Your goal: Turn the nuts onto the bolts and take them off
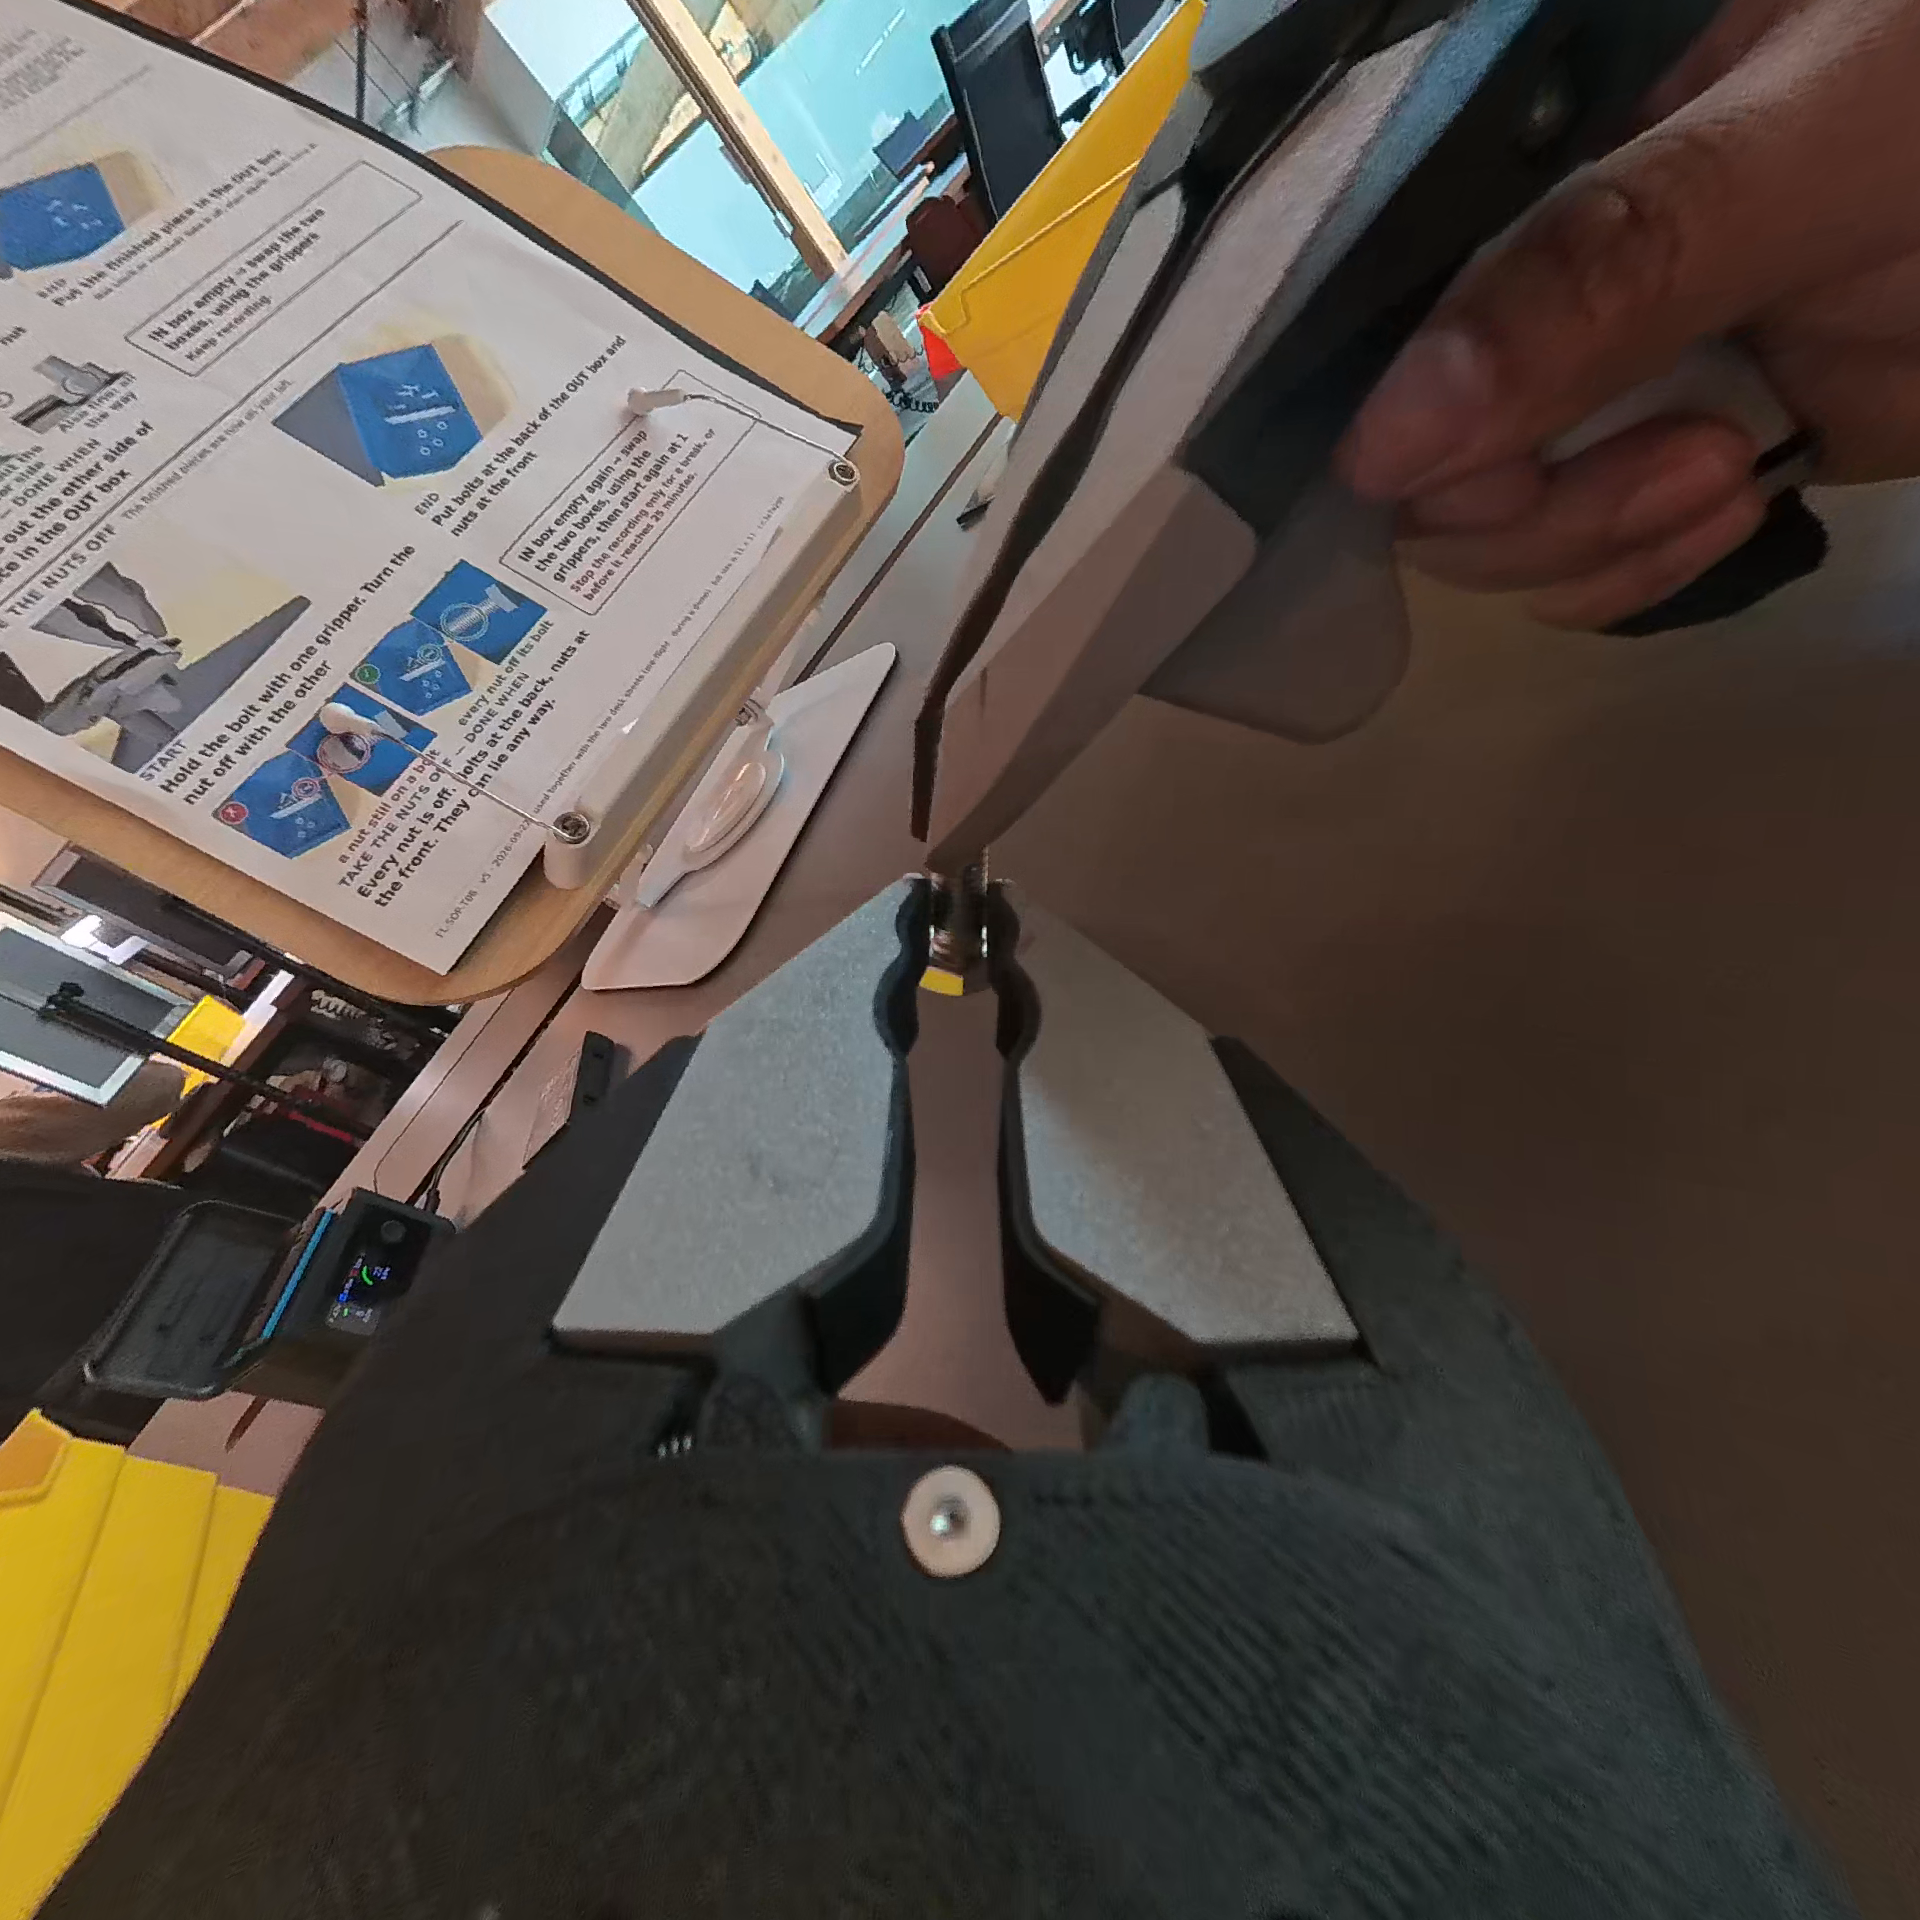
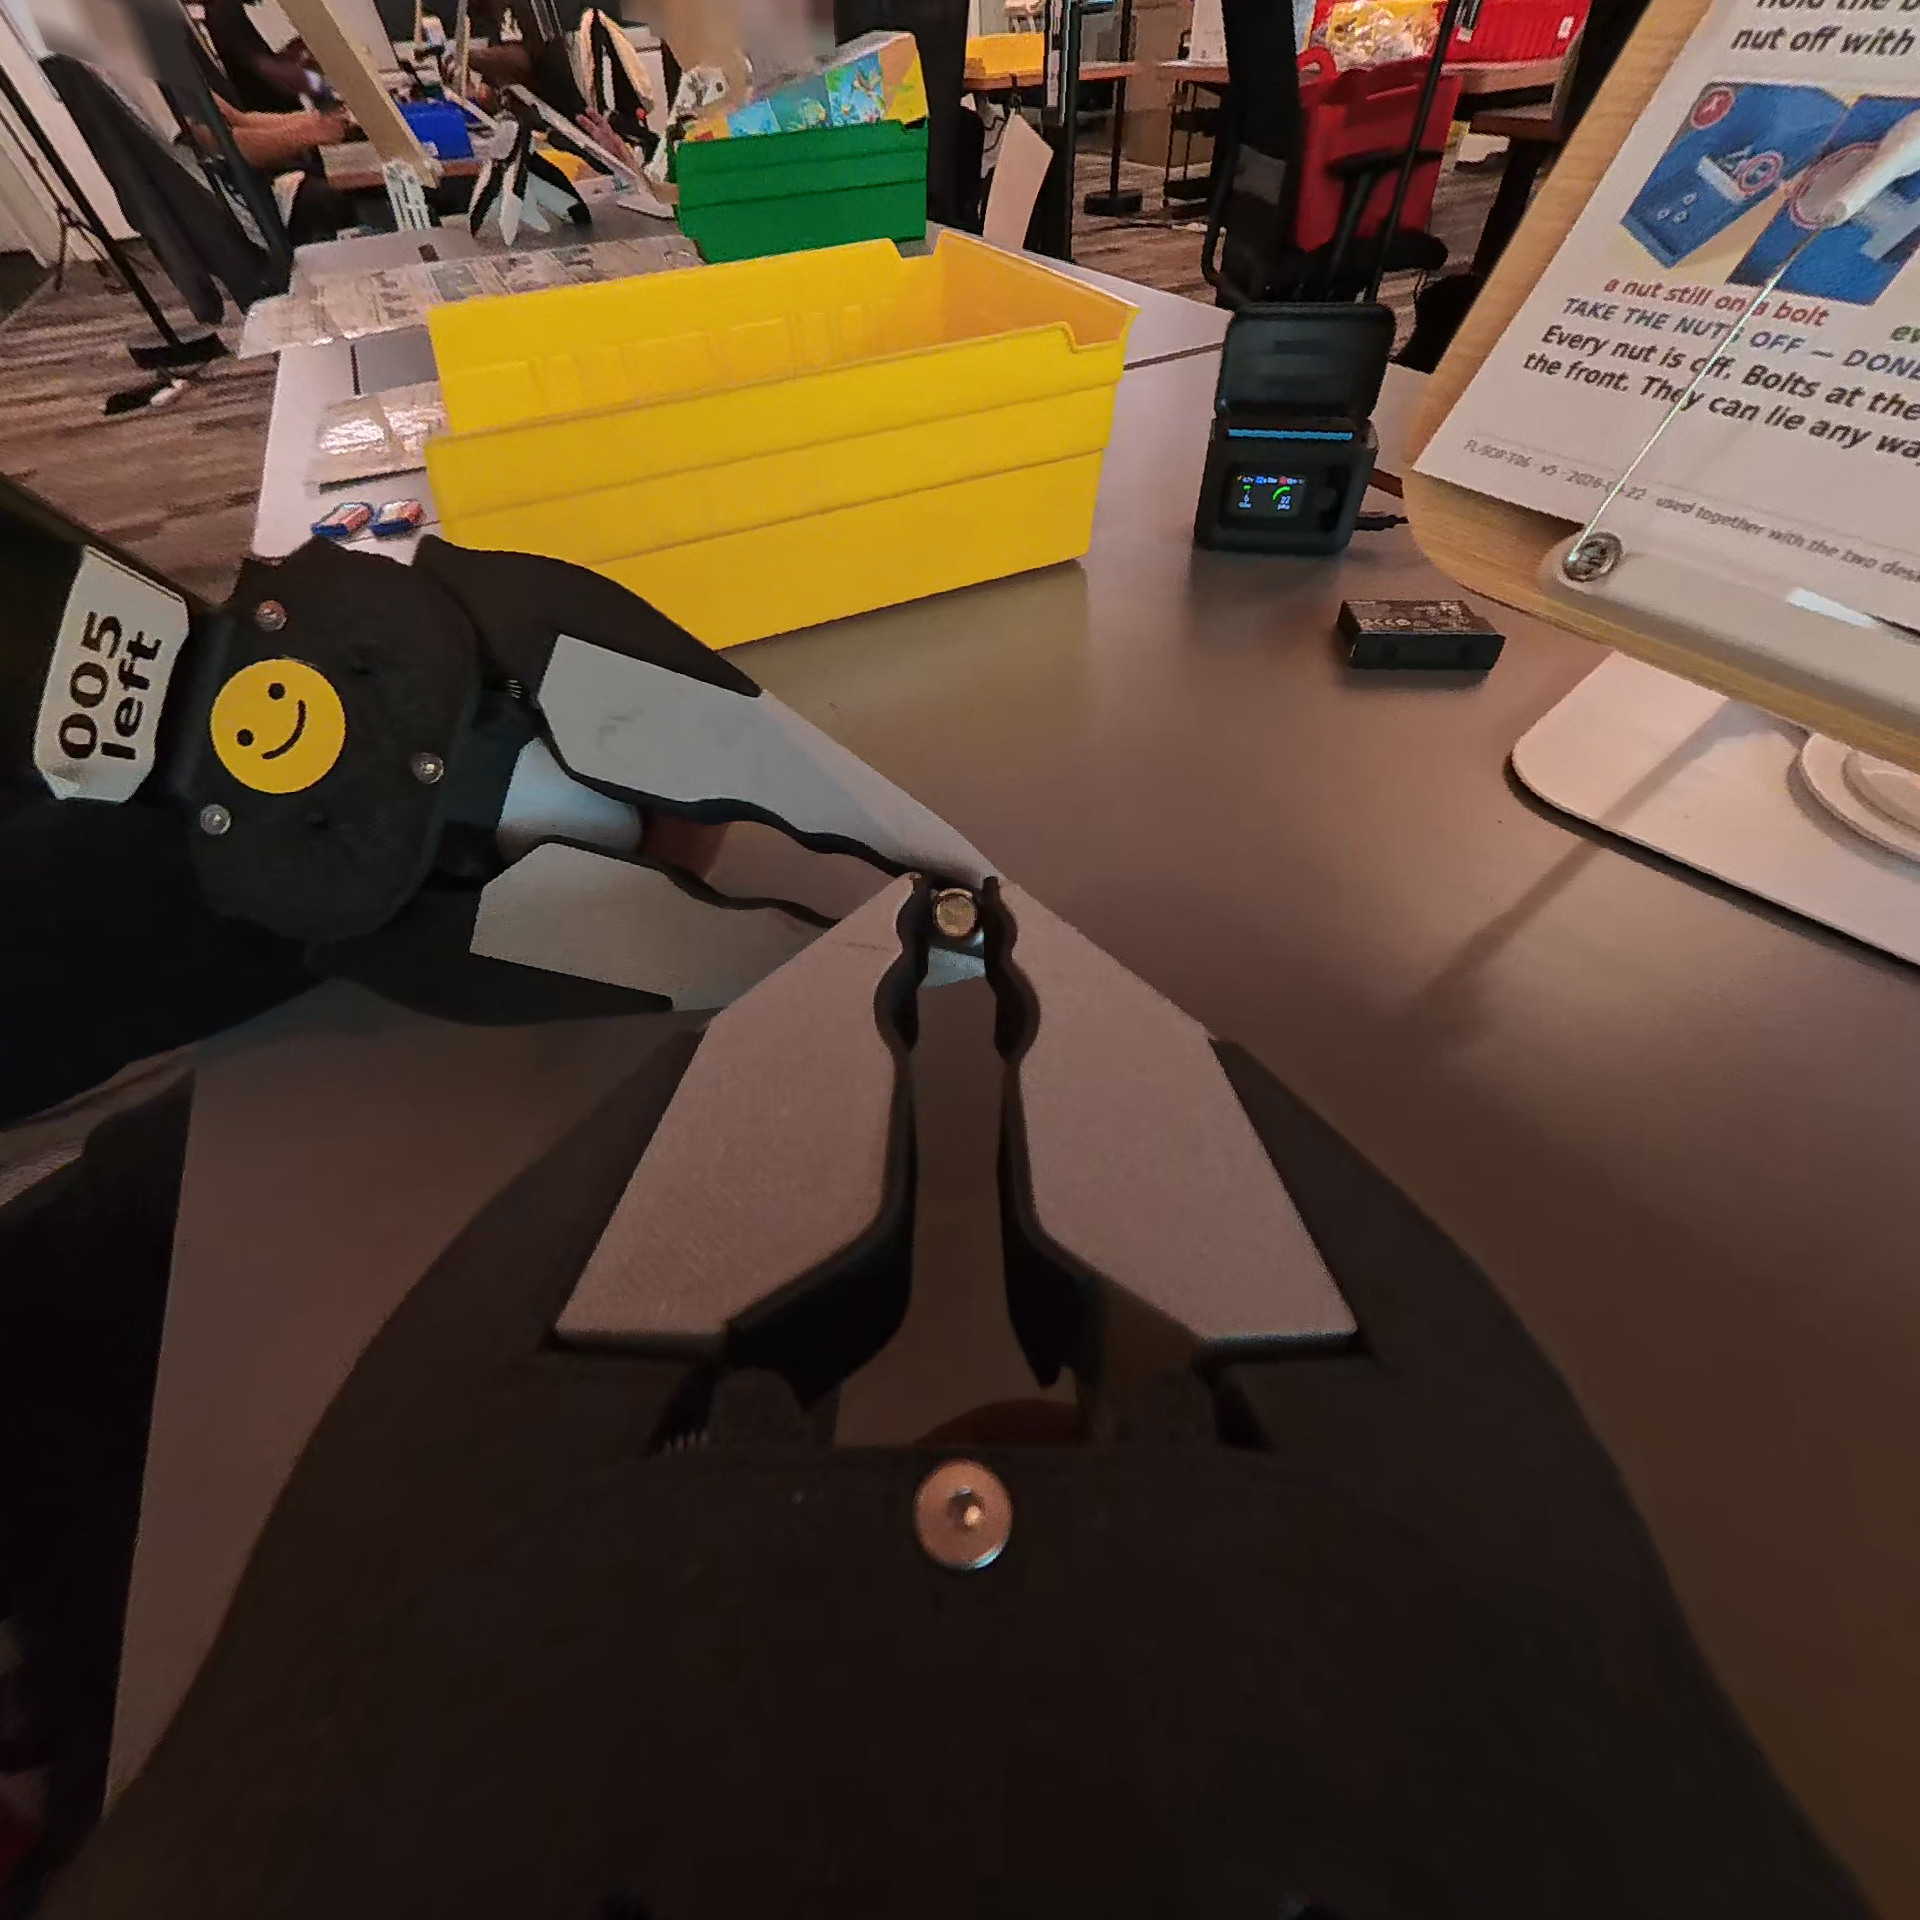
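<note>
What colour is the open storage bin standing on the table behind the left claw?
Bright yellow. The bin shows best in the right wrist view.

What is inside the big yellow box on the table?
The yellow box shows only bare inner walls at its top. Its floor is hidden behind the near wall, so any bolts or nuts lying inside cannot be seen.

Yellow bin [image 2: 769, 457] behind; stand [image 2: 1704, 769] right.

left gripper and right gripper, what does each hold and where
Left gripper pinches the bolt by its threaded shank; right gripper grips its other end, nut or head unclear.
</note>
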A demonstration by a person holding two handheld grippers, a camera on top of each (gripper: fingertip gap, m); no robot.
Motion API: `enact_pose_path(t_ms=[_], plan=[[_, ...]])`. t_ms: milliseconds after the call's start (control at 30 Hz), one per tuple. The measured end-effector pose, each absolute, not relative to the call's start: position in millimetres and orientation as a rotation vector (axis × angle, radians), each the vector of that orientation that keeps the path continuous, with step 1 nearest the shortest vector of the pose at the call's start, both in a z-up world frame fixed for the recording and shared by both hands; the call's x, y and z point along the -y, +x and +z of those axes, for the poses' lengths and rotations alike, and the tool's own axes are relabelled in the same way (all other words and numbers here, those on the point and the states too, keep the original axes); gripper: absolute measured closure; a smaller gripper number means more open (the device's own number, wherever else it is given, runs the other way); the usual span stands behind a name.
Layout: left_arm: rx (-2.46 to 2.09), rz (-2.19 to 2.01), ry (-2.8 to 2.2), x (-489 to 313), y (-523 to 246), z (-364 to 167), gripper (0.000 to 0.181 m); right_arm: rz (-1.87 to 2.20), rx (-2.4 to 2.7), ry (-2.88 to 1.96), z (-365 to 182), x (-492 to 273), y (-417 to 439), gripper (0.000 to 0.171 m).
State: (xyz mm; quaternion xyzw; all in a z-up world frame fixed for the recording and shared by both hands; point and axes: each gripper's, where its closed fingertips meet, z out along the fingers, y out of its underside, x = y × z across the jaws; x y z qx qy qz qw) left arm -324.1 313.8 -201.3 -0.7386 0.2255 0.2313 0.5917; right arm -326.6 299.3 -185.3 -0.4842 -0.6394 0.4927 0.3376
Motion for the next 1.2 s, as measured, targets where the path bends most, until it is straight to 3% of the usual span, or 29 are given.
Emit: enact_pose_path(t_ms=[367, 467, 600, 967, 1200], plan=[[-0.402, 0.517, -1.753, -314, -344, -197, 0.174, 1.276, 1.602, -1.234, -176, -306, -326, 0.165], [-0.267, 0.333, -1.727, -308, -354, -184, 0.174, 1.325, 1.545, -1.285, -173, -319, -323, 0.161], [-0.090, -0.207, -1.688, -300, -347, -174, 0.175, 1.287, 1.674, -1.373, -198, -316, -324, 0.145], [-0.206, -0.540, -1.716, -290, -311, -178, 0.174, 1.781, 1.585, -1.204, -149, -288, -307, 0.151], [-0.242, -0.568, -1.740, -289, -301, -182, 0.174, 1.722, 1.678, -1.212, -162, -275, -311, 0.152]])
